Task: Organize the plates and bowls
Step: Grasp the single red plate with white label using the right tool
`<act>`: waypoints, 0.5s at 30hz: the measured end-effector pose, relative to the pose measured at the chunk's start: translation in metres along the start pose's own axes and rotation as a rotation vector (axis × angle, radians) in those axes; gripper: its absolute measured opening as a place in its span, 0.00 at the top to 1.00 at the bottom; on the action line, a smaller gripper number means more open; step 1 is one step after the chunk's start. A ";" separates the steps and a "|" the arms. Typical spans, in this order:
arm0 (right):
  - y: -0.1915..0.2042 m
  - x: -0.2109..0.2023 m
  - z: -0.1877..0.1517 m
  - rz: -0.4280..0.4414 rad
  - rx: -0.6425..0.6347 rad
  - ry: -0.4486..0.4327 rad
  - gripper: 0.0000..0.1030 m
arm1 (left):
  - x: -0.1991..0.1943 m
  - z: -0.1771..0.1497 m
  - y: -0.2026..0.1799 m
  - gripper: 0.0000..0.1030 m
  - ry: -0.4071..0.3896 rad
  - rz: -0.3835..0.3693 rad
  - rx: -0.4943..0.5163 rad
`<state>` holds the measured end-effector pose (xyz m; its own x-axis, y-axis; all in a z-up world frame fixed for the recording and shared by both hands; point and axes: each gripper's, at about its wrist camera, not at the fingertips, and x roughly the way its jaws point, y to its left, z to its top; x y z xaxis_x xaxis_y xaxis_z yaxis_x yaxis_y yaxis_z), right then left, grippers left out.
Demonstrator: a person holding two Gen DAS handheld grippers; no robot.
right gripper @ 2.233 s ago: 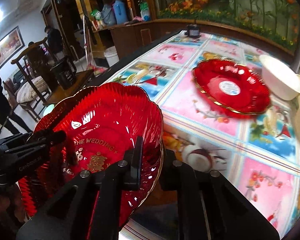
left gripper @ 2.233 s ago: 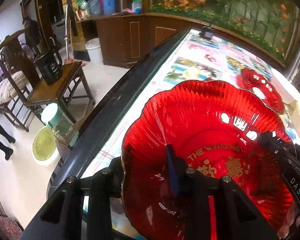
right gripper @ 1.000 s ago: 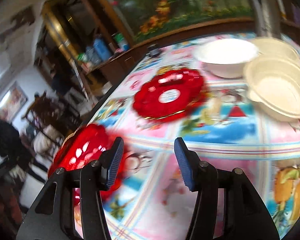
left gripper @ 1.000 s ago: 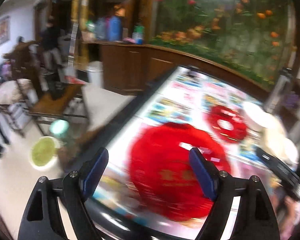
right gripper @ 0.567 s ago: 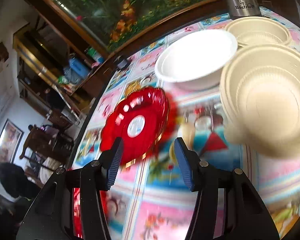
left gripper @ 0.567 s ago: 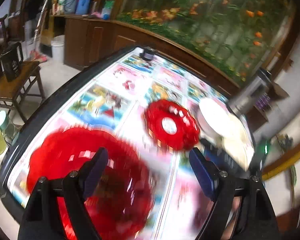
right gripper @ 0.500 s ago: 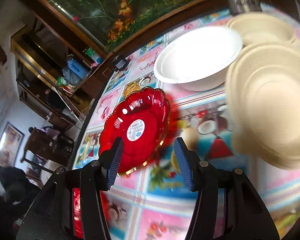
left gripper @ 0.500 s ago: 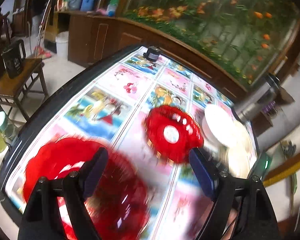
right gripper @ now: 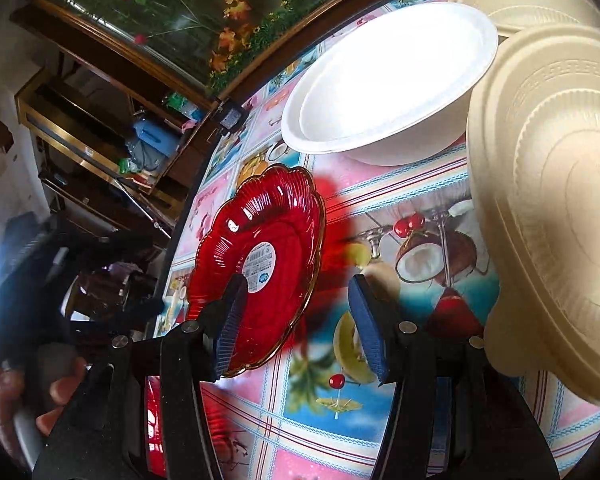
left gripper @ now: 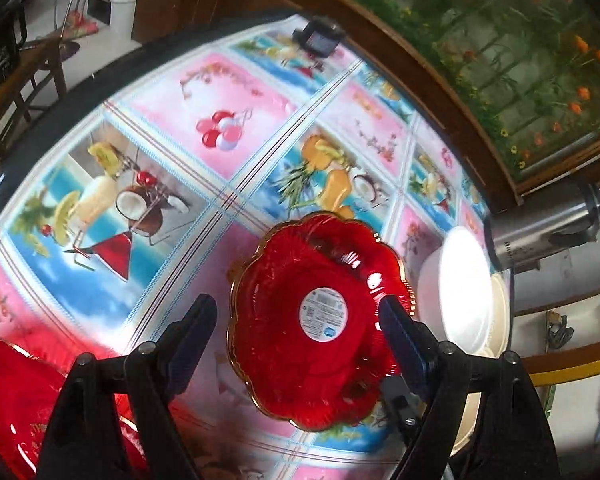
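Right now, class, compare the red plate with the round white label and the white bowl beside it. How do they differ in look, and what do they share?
The red plate is glossy, see-through red; the white bowl is plain matte white. The red plate has a scalloped, gold-edged rim and ribbed surface; the white bowl has a smooth round rim. The red plate is shallow and carries a label at its centre; the white bowl is deeper and unmarked. Both sit upright and empty on the patterned tablecloth, neither held.

right gripper (right gripper: 296, 316): jaws seen apart, nothing between pads | red plate (right gripper: 260, 264): white label at centre, lying on tablecloth (right gripper: 380, 420), partly behind left finger | white bowl (right gripper: 388, 80): beyond plate | cream bowl (right gripper: 556, 208): at right edge | hand (right gripper: 16, 392): seen at lower left on a dark gripper body
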<state>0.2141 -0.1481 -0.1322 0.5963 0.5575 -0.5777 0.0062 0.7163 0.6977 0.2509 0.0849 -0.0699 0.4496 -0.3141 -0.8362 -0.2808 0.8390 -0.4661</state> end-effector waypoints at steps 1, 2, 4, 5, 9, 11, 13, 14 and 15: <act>0.000 0.000 0.000 0.002 0.002 0.001 0.48 | 0.004 -0.001 0.001 0.19 0.012 -0.001 0.000; 0.000 0.001 0.001 0.004 -0.001 0.000 0.48 | 0.007 -0.001 0.002 0.19 0.019 -0.003 -0.005; 0.001 0.003 0.001 0.006 -0.011 -0.002 0.48 | 0.012 -0.004 0.005 0.19 0.028 -0.003 -0.016; 0.003 0.004 0.001 0.006 -0.017 -0.002 0.48 | 0.013 -0.005 0.006 0.19 0.028 -0.001 -0.017; 0.006 0.007 0.001 0.028 -0.038 0.004 0.41 | 0.018 -0.008 0.005 0.21 0.032 0.025 -0.003; 0.009 0.009 0.001 0.029 -0.053 0.003 0.39 | 0.022 -0.009 0.005 0.22 0.034 0.023 0.000; 0.011 0.010 0.001 0.028 -0.063 0.002 0.39 | 0.025 -0.010 0.003 0.32 0.039 0.030 0.006; 0.011 0.011 0.001 0.029 -0.068 0.001 0.39 | 0.026 -0.011 0.004 0.36 0.043 0.030 0.008; 0.011 0.012 0.001 0.029 -0.073 0.001 0.39 | 0.027 -0.011 0.004 0.42 0.042 0.037 0.010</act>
<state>0.2223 -0.1340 -0.1307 0.5945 0.5788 -0.5582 -0.0700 0.7288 0.6812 0.2527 0.0749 -0.0974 0.4028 -0.3008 -0.8644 -0.2882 0.8547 -0.4317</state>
